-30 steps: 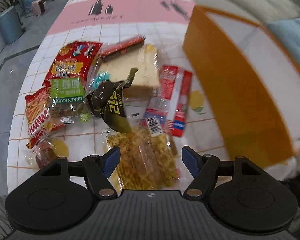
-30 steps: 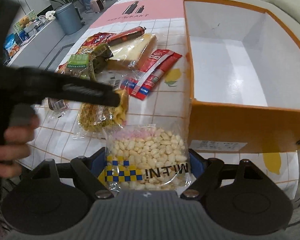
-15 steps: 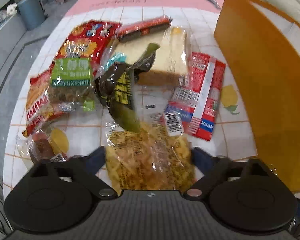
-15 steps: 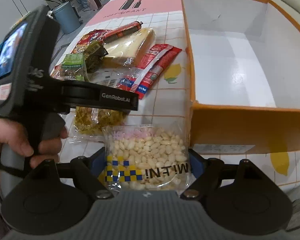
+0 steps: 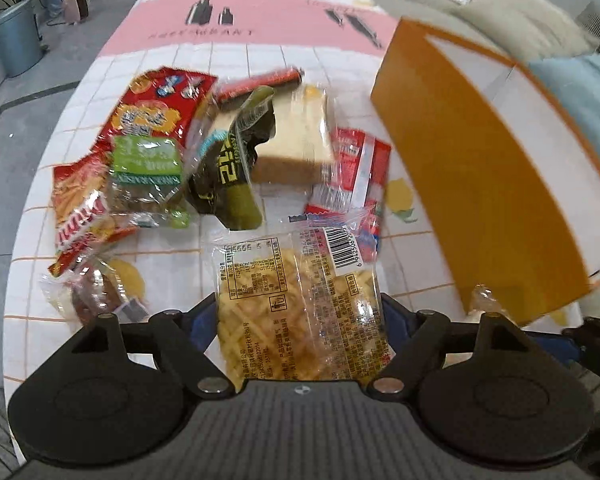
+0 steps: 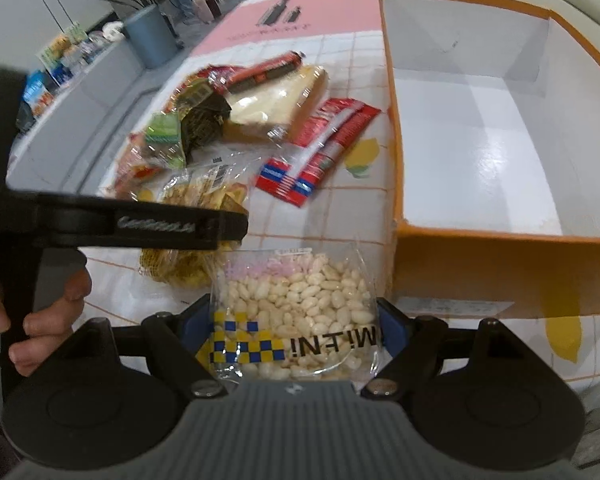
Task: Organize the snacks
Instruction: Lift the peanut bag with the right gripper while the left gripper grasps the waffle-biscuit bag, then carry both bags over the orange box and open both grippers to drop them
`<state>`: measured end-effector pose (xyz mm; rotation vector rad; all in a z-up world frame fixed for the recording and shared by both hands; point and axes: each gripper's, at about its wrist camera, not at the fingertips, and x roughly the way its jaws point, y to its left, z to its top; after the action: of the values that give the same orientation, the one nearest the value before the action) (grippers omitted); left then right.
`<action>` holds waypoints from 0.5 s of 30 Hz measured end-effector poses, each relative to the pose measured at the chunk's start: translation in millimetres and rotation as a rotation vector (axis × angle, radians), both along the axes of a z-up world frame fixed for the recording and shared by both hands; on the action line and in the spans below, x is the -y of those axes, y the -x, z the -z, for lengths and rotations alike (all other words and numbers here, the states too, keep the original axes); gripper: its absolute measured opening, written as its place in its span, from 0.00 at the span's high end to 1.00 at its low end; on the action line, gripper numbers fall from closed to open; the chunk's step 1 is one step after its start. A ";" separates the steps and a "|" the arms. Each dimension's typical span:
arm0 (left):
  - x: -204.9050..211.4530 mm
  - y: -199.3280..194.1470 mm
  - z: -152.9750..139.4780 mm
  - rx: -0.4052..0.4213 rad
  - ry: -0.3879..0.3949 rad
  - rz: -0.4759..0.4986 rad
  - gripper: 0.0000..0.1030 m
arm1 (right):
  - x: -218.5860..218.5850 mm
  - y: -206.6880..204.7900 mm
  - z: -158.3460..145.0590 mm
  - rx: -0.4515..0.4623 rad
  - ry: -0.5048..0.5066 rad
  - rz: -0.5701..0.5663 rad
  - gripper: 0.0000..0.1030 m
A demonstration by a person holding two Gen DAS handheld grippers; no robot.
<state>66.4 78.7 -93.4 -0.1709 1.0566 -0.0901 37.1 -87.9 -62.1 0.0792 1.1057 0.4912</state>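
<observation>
Between each gripper's fingers, a snack: left gripper (image 5: 299,316) noodle pack (image 5: 300,312), right gripper (image 6: 296,330) peanut bag (image 6: 296,312)

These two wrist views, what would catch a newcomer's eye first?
The big orange box with its white inside, open on the right of the table. Left of it lies a bright heap of snack packets. Each claw grips a bag: the left claw a yellow noodle snack, the right claw a bag of pale puffs.
</observation>
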 end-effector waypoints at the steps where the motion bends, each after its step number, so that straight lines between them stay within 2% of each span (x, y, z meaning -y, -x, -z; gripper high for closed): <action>1: -3.7 3.1 -2.6 0.003 0.015 -0.006 0.10 | 0.7 -0.7 -1.7 0.000 -0.015 0.000 0.22; 5: -16.6 15.3 -15.5 0.038 0.065 0.003 0.10 | 2.1 -0.6 -9.4 0.017 -0.057 0.000 0.22; 10: -16.1 32.9 -42.7 0.184 0.032 0.053 0.10 | 2.1 3.2 -26.7 0.065 -0.138 -0.036 0.22; 15: -27.3 41.8 -61.0 0.259 0.108 0.011 0.10 | 10.5 0.9 -40.8 0.092 -0.230 -0.020 0.22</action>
<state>24.6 106.0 -32.4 -0.2440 0.7947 -0.1750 36.2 -98.5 -21.3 0.2446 0.9577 0.6327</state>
